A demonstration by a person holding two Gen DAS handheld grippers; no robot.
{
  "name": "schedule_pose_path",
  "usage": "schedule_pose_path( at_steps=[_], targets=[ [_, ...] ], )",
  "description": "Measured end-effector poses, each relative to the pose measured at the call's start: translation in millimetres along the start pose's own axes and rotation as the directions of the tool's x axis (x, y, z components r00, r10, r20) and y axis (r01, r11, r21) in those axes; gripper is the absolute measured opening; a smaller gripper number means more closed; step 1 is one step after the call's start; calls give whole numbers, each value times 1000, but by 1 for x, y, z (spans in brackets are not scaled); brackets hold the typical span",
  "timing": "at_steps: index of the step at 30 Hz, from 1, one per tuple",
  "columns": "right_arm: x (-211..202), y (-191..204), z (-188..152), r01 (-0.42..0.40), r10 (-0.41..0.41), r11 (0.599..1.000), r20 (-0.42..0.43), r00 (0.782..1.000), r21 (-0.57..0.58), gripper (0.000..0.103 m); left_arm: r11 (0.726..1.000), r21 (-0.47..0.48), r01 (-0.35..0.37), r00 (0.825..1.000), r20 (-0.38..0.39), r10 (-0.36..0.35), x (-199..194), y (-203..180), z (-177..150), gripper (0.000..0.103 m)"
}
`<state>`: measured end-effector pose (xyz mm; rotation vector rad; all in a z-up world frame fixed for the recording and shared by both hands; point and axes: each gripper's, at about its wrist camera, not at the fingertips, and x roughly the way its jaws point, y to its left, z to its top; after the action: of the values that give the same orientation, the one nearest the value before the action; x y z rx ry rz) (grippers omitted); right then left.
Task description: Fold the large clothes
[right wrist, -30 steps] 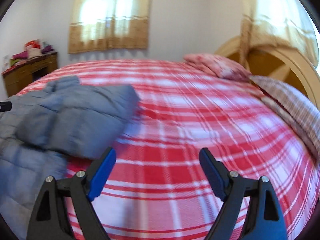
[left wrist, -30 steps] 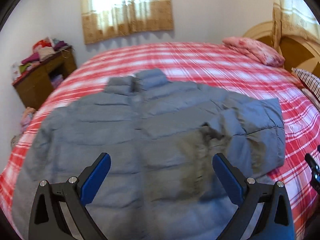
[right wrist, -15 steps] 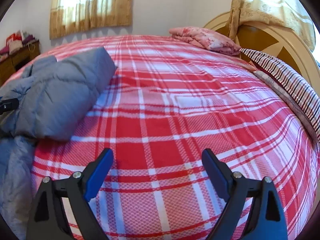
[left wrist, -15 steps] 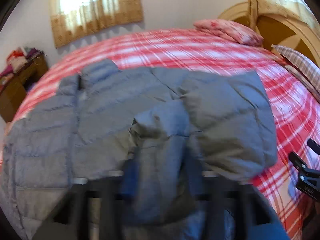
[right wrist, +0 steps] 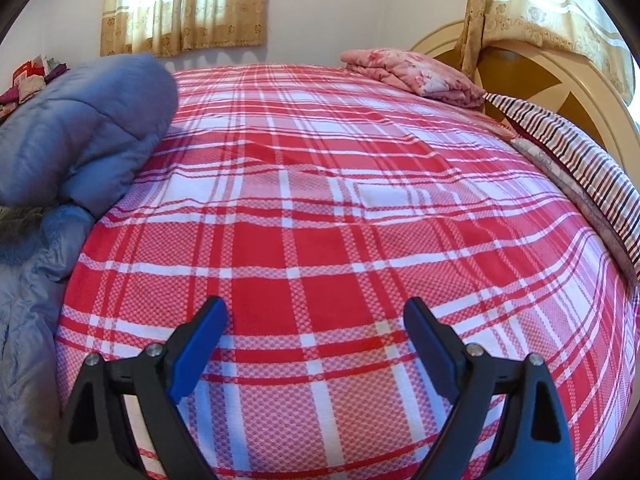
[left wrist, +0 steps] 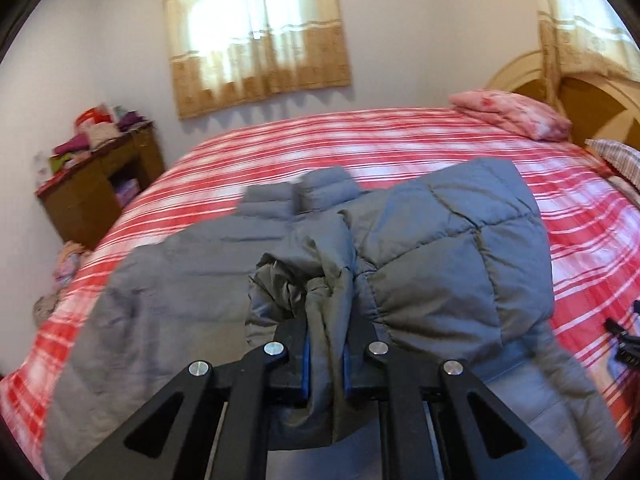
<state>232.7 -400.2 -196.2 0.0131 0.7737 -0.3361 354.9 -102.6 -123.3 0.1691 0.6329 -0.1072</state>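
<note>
A grey quilted puffer jacket point(left wrist: 180, 280) lies spread on a red and white plaid bed point(left wrist: 360, 148). Its right sleeve point(left wrist: 452, 256) is folded in over the body. My left gripper point(left wrist: 325, 356) is shut on the bunched cuff of that sleeve and holds it above the jacket's middle. My right gripper point(right wrist: 314, 332) is open and empty, low over the bare plaid sheet point(right wrist: 340, 220), to the right of the jacket point(right wrist: 80, 120). Part of the right gripper shows at the right edge of the left wrist view point(left wrist: 624, 340).
A folded pink blanket point(left wrist: 512, 114) lies at the head of the bed by a wooden headboard point(right wrist: 560, 80). A striped pillow point(right wrist: 576, 160) lies along the right side. A brown cabinet point(left wrist: 96, 196) piled with clothes stands at the left wall.
My left gripper has gone from open above the jacket to shut on the sleeve cuff and lifted it. My right gripper has stayed open and sunk closer to the sheet.
</note>
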Motion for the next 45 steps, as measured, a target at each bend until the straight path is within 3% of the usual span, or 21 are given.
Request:
schedule_pose_path(
  at_steps=[7, 14, 17, 18, 20, 22, 24, 26, 28, 30, 32, 37, 41, 45],
  targets=[
    [0, 3, 0, 16, -16, 1000, 1, 1000, -11, 93, 995, -44, -93, 993, -71, 89, 9, 47, -37, 10],
    [2, 2, 1, 9, -9, 1000, -15, 1000, -6, 94, 992, -36, -119, 988, -107, 114, 23, 54, -61, 11],
    [6, -6, 6, -79, 79, 997, -63, 995, 15, 95, 991, -32, -130, 986, -108, 126, 19, 56, -58, 16],
    [7, -9, 8, -125, 126, 992, -83, 989, 21, 94, 989, -48, -141, 987, -89, 136, 13, 59, -54, 21],
    [1, -14, 17, -141, 140, 990, -110, 984, 5, 94, 979, -74, -191, 981, -37, 189, -3, 68, -47, 44],
    [-15, -12, 30, -140, 137, 989, -78, 988, -39, 94, 968, -101, -231, 972, 29, 235, -19, 75, -42, 86],
    [-31, -9, 49, -178, 176, 983, -36, 984, -49, 94, 959, -144, -245, 958, 113, 262, -36, 82, -38, 98],
    [-40, 2, 75, -233, 233, 972, 2, 972, -37, 90, 961, -155, -231, 959, 132, 252, -36, 82, -32, 99],
    [-36, 20, 97, -281, 282, 959, 23, 959, -32, 81, 960, -144, -242, 960, 105, 258, -23, 75, -25, 99],
    [-22, 45, 114, -332, 333, 942, 27, 942, -37, 65, 947, -130, -294, 950, 68, 305, -3, 67, -19, 99],
    [-2, 77, 128, -377, 378, 925, 25, 926, -40, 55, 941, -112, -320, 946, 21, 324, 24, 60, -16, 99],
    [41, 146, 128, -426, 426, 902, -24, 905, -65, 49, 909, -46, -415, 908, -82, 411, 82, 61, -26, 99],
    [66, 183, 106, -397, 387, 904, -94, 917, -158, 49, 920, -50, -390, 913, -152, 379, 101, 68, -46, 99],
    [76, 172, 96, -422, 411, 900, -105, 905, -109, 49, 935, -90, -342, 925, -206, 319, 110, 77, -50, 99]
  ],
)
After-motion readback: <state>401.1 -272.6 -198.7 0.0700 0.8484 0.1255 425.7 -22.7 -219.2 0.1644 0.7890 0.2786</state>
